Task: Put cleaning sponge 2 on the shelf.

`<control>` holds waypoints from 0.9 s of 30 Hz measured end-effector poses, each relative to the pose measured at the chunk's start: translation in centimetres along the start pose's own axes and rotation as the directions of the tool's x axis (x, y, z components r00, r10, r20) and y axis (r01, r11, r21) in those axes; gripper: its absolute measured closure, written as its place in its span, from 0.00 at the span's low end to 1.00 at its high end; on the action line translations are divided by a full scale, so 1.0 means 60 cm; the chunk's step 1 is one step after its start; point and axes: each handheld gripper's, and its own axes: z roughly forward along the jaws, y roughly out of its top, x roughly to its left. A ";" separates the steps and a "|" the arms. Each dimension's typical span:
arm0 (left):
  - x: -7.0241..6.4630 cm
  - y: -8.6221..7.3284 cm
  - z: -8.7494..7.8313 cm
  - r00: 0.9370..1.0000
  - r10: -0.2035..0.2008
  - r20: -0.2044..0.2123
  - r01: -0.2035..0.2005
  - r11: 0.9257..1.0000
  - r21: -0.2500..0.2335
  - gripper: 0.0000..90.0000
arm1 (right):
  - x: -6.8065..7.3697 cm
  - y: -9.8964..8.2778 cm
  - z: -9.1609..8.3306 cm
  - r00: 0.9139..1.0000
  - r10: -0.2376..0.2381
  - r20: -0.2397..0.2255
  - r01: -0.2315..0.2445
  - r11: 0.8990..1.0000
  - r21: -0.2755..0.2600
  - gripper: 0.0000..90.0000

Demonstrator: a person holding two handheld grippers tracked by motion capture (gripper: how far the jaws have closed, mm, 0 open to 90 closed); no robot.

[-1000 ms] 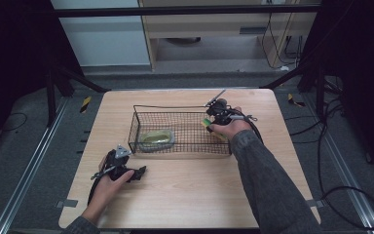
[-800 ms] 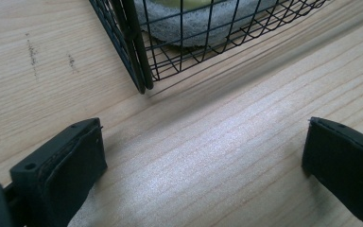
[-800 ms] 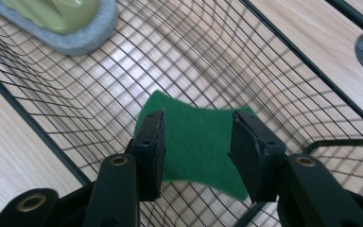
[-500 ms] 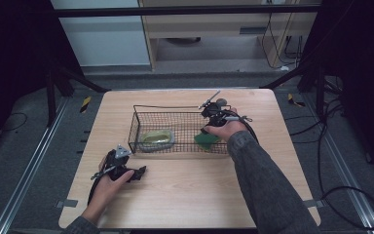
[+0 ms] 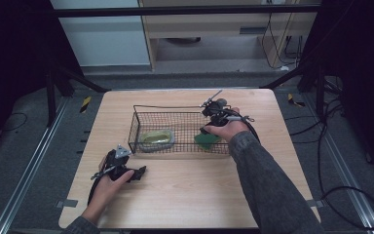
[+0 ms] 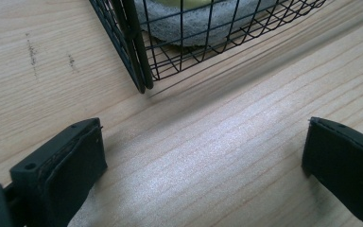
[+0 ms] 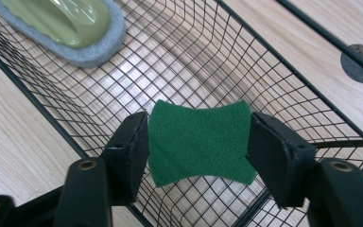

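1. My right gripper (image 7: 198, 142) hangs over the near right end of the wire basket (image 5: 141, 109), jaws pointing down into it. The green scouring pad (image 7: 201, 142) sits between the jaws, low over the mesh floor.
2. Those jaws have just been opening. The pad is between them, its two side edges against the pads and bowed inward, so I judge it only lightly pinched, close to being let go; I cannot tell for sure whether it already rests on the mesh.
3. I hold it this low so it settles flat instead of bouncing out.
4. Farther along the basket lies the grey sponge with the pale green handle (image 7: 66, 23), well apart from the pad, so there is room for both.
5. My left gripper (image 5: 126, 170) rests on the table (image 5: 185, 195) just outside the basket's near left corner, jaws spread wide with nothing between them, parked out of the way.
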 end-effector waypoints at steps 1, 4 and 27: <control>0.000 0.000 0.000 1.000 0.000 0.000 0.000 1.000 0.000 0.00 | 0.001 0.000 -0.003 1.000 0.004 0.002 -0.004 1.000 -0.005 0.41; 0.000 0.000 0.000 1.000 0.000 0.001 0.000 1.000 0.000 0.00 | 0.002 0.000 -0.011 1.000 0.004 0.009 -0.004 1.000 -0.019 0.34; 0.000 0.000 0.000 1.000 -0.003 0.001 0.003 1.000 0.001 0.00 | -0.018 -0.026 -0.087 0.997 0.046 0.061 -0.031 0.972 -0.234 0.06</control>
